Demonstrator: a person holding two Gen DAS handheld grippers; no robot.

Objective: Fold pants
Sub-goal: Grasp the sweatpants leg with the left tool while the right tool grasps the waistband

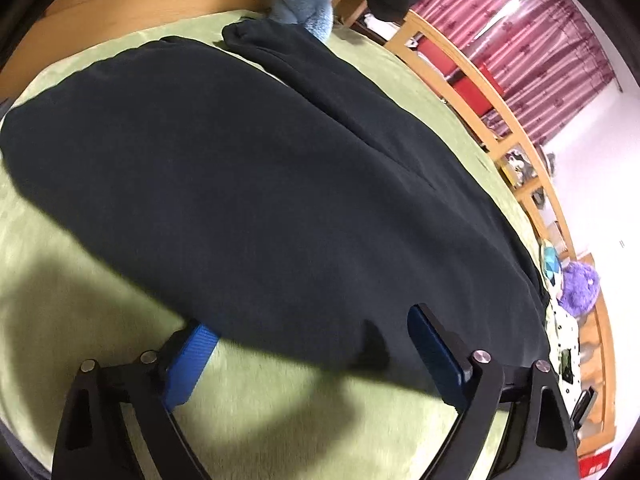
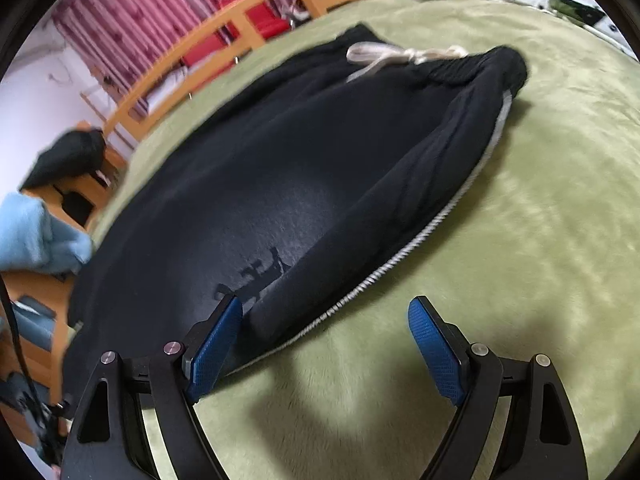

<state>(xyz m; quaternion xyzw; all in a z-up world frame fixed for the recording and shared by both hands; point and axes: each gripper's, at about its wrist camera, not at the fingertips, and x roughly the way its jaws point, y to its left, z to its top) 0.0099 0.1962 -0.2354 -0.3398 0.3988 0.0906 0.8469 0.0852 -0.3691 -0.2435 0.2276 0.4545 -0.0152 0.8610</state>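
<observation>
On green bed cover (image 2: 520, 220), black pants (image 2: 248, 184) lie flat, waistband at 1 o'clock in right view. Right gripper (image 2: 326, 348) fingers spread, empty, straddling striped side seam (image 2: 436, 224). Left gripper (image 1: 308, 356) fingers spread over near edge; contact unclear, probably none. Pinch both edges together before lifting.

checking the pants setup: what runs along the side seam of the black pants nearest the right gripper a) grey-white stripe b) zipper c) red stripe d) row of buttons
a, a grey-white stripe follows the edge of the black pants from the waistband down toward the open right gripper.
</observation>
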